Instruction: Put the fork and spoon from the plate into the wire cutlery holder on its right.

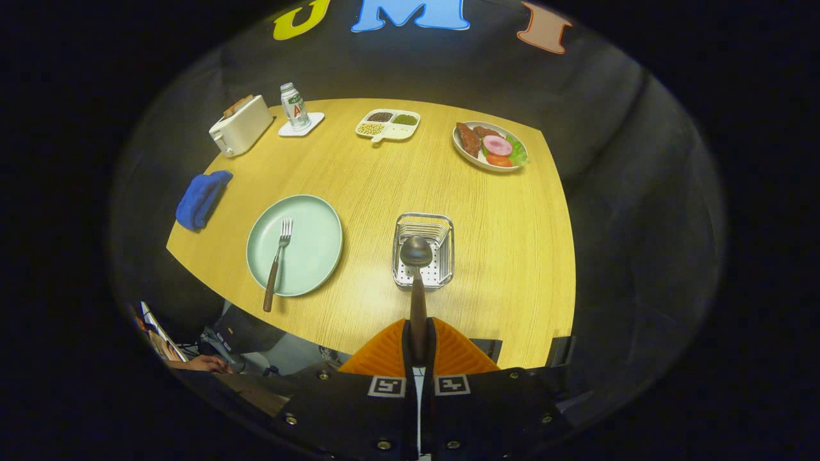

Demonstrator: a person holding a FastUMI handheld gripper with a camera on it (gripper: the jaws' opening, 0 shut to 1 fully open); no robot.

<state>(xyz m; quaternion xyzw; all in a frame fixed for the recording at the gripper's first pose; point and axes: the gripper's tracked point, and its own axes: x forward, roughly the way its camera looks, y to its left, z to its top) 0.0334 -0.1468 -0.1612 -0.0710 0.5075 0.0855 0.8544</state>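
Hand-held gripper (419, 349) clamps spoon (417, 282) handle, bowl fwd over wire holder (423, 250).

Gripper (419, 346) — orange ribbed fingers (384, 352), black body, brass screws, two square black-white markers.

Shiny metal wire cutlery holder (423, 248) on matt wood-grain table (512, 243); glossy plate (314, 256); soft blue cloth (202, 198).

Spoon (416, 282) in tool (419, 349) above holder (423, 251)
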